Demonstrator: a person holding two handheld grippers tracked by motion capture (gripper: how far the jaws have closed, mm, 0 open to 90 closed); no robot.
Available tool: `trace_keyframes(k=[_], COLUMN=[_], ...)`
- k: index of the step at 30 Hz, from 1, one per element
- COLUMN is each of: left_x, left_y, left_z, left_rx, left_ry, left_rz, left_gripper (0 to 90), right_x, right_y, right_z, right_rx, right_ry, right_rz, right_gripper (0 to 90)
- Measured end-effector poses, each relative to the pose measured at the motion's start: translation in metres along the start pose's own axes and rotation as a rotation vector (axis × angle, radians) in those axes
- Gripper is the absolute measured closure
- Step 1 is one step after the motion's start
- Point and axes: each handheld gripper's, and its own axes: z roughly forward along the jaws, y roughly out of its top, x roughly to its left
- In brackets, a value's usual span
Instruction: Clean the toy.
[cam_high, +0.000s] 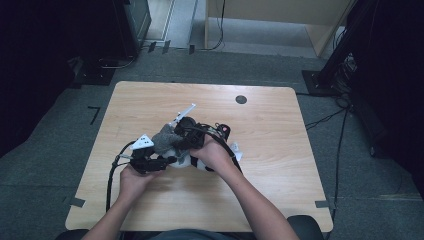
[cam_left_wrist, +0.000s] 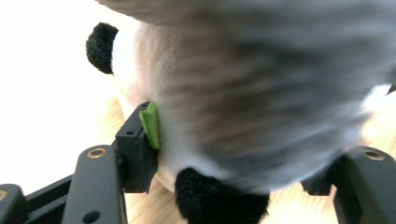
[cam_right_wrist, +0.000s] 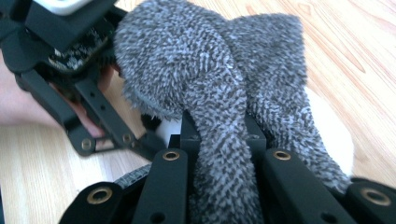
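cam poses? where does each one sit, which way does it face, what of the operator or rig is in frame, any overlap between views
High view: fixed above the person's side, looking forward and down on the wooden table; both forearms, left gripper and right gripper show.
Left gripper view: rides the left gripper, facing the panda plush between its black jaws.
Right gripper view: rides the right gripper, jaws shut on the grey knitted cloth; the left hand shows beyond.
Shared: cloth, plush and tabletop appear in both gripper views.

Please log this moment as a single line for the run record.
left tongs: shut on panda plush | right tongs: shut on grey knit cloth | wooden table
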Motion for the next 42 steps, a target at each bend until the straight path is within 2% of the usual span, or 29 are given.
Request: trace_keyframes(k=[5, 8, 10, 12, 13, 14, 15, 16, 19, 22, 25, 26, 28, 31, 32, 33, 35, 39, 41, 42], left_x=[0.002, 0.001, 0.001, 0.000, 0.000, 0.000, 0.000, 0.000, 0.001, 0.001, 0.000, 0.000, 0.000, 0.000, -0.001, -0.001, -0.001, -0.001, -0.001, -0.001], left_y=[0.000, -0.001, -0.001, -0.001, -0.001, -0.001, 0.000, 0.000, -0.001, -0.002, -0.001, -0.001, -0.001, 0.000, 0.000, 0.001, 0.001, 0.000, 0.000, 0.000], left_z=[0.000, 0.000, 0.000, 0.000, 0.000, 0.000, 0.000, 0.000, 0.000, 0.000, 0.000, 0.000, 0.000, -0.001, -0.001, -0.002, -0.002, -0.001, 0.000, 0.000], left_rx=[-0.005, -0.007, -0.005, -0.006, -0.006, -0.007, -0.006, -0.007, -0.011, -0.016, -0.018, -0.018, -0.023, -0.023, -0.021, -0.017, -0.007, -0.004, -0.008, -0.008], left_ry=[-0.005, -0.003, -0.003, 0.001, 0.001, 0.000, -0.001, 0.000, -0.002, -0.002, -0.001, -0.001, -0.005, -0.005, -0.003, -0.001, 0.000, -0.001, -0.005, -0.007], left_rz=[-0.013, -0.010, -0.005, 0.006, 0.006, 0.005, 0.005, 0.004, -0.004, -0.007, -0.004, -0.004, -0.013, -0.015, -0.013, -0.016, -0.029, -0.016, -0.012, -0.013], left_gripper=[37.0, 37.1, 37.3, 37.4, 37.3, 37.3, 37.2, 37.0, 36.7, 36.6, 36.5, 36.3, 36.1, 36.1, 36.1, 36.1, 36.0, 35.9, 36.1, 36.2], right_x=[-0.008, -0.021, -0.027, -0.037, -0.037, -0.045, -0.052, -0.055, -0.051, -0.045, -0.036, -0.036, -0.024, -0.017, -0.014, -0.008, -0.003, -0.003, -0.005, -0.006], right_y=[-0.007, -0.015, -0.019, -0.024, -0.024, -0.028, -0.032, -0.033, -0.026, -0.018, -0.007, -0.007, 0.003, 0.008, 0.009, 0.011, 0.010, 0.005, -0.002, -0.003], right_z=[-0.010, -0.021, -0.027, -0.033, -0.033, -0.035, -0.037, -0.040, -0.041, -0.043, -0.045, -0.045, -0.039, -0.030, -0.024, -0.007, 0.002, 0.003, -0.001, -0.003], right_rx=[0.004, 0.012, 0.015, 0.032, 0.032, 0.029, 0.007, -0.001, -0.008, -0.040, -0.093, -0.093, -0.118, -0.112, -0.106, -0.079, -0.060, -0.059, -0.035, -0.033], right_ry=[-0.013, -0.026, -0.061, -0.143, -0.143, -0.140, -0.107, -0.116, -0.132, -0.142, -0.110, -0.110, -0.072, -0.063, -0.063, -0.026, -0.017, 0.006, 0.041, 0.044], right_rz=[0.008, 0.051, 0.064, 0.092, 0.092, 0.124, 0.152, 0.160, 0.148, 0.132, 0.126, 0.126, 0.115, 0.098, 0.092, 0.093, 0.081, 0.067, 0.060, 0.054], right_gripper=[78.5, 78.4, 78.3, 78.3, 78.3, 78.3, 78.3, 78.3, 78.4, 78.4, 78.3, 78.3, 78.2, 77.9, 77.8, 77.6, 77.6, 77.8, 78.1, 78.2])
